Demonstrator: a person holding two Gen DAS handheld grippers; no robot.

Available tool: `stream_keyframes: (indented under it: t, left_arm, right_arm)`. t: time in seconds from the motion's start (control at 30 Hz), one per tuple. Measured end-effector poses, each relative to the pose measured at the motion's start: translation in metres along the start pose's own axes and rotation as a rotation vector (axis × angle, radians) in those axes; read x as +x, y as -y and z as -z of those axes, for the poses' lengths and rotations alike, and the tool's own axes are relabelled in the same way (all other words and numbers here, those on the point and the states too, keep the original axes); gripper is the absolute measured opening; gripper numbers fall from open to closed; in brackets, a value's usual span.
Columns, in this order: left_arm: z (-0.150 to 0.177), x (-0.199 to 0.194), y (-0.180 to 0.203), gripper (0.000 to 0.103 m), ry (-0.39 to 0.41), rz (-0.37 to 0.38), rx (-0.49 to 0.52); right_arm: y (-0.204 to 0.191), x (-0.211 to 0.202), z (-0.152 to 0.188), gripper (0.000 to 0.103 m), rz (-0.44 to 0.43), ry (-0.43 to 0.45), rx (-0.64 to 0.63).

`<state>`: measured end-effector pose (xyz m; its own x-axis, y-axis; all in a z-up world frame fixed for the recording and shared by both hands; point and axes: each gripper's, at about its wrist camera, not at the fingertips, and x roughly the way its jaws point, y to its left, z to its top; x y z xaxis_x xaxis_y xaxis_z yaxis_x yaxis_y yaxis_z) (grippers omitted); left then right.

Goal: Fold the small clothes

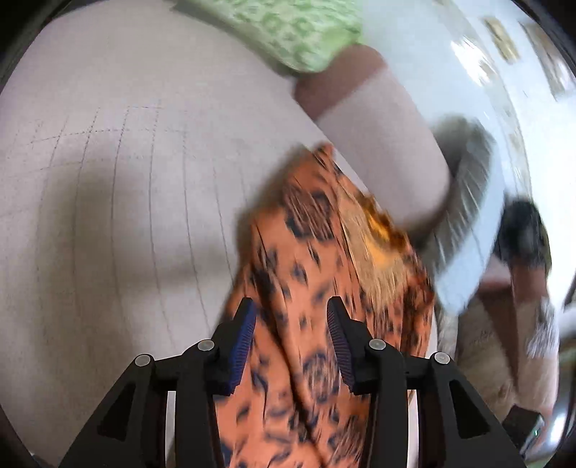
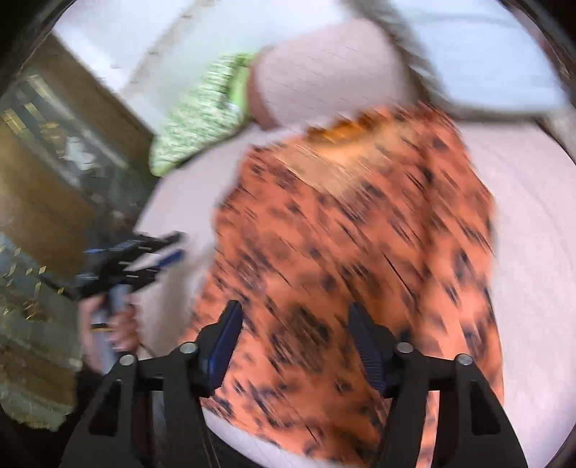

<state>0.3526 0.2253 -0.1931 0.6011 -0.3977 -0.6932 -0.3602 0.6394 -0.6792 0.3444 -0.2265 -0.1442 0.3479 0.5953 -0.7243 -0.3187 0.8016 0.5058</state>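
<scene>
An orange garment with dark spots lies spread on the pale table cover. In the left wrist view it runs under and between the fingers of my left gripper, whose blue pads stand apart and do not press on it. The right wrist view is blurred. There my right gripper hovers open over the near part of the orange garment. The left gripper shows there too, held by a hand just left of the garment with nothing in it.
A green patterned garment lies at the table's far edge. The table edge runs past the orange garment, with a grey blurred object beyond it. A brown cabinet stands off to the left.
</scene>
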Motion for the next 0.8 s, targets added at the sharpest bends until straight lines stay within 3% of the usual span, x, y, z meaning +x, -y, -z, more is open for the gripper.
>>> stream_keyframes:
  t: [0.07, 0.17, 0.23, 0.3, 0.47, 0.57, 0.6, 0.63, 0.67, 0.7, 0.8]
  left_arm:
    - [-0.018, 0.015, -0.004, 0.041, 0.010, -0.007, -0.051]
    - [-0.036, 0.046, -0.017, 0.040, -0.018, -0.015, -0.124]
    - [-0.042, 0.064, -0.030, 0.040, -0.026, 0.035, -0.166]
    - [-0.044, 0.076, -0.041, 0.034, -0.015, 0.089, -0.181]
    - [-0.043, 0.093, -0.065, 0.033, -0.051, 0.188, -0.267]
    - [-0.047, 0.101, -0.071, 0.032, -0.068, 0.207, -0.261]
    - [-0.049, 0.104, -0.074, 0.024, -0.060, 0.220, -0.269]
    - [-0.050, 0.106, -0.075, 0.017, -0.059, 0.223, -0.264]
    - [-0.051, 0.108, -0.077, 0.013, -0.053, 0.213, -0.261]
    - [-0.049, 0.105, -0.078, 0.009, -0.047, 0.211, -0.268]
    - [-0.049, 0.084, -0.064, 0.007, 0.025, 0.203, -0.208]
  right_arm:
    - [-0.010, 0.029, -0.043, 0.064, -0.062, -0.021, -0.043]
    - [-0.021, 0.097, -0.104, 0.064, -0.066, -0.091, -0.070]
    - [-0.025, 0.147, -0.138, 0.064, -0.080, -0.147, -0.052]
    - [-0.030, 0.187, -0.160, 0.064, -0.082, -0.191, -0.046]
    - [-0.037, 0.287, -0.203, 0.061, -0.060, -0.270, -0.013]
    - [-0.046, 0.322, -0.223, 0.060, 0.038, -0.237, -0.056]
    - [-0.043, 0.333, -0.227, 0.062, 0.071, -0.237, -0.041]
    - [-0.038, 0.344, -0.229, 0.059, 0.076, -0.260, -0.012]
    - [-0.035, 0.349, -0.229, 0.039, 0.060, -0.285, 0.008]
    - [-0.035, 0.350, -0.229, 0.004, 0.045, -0.301, 0.017]
    - [-0.043, 0.330, -0.234, 0.005, 0.037, -0.239, -0.015]
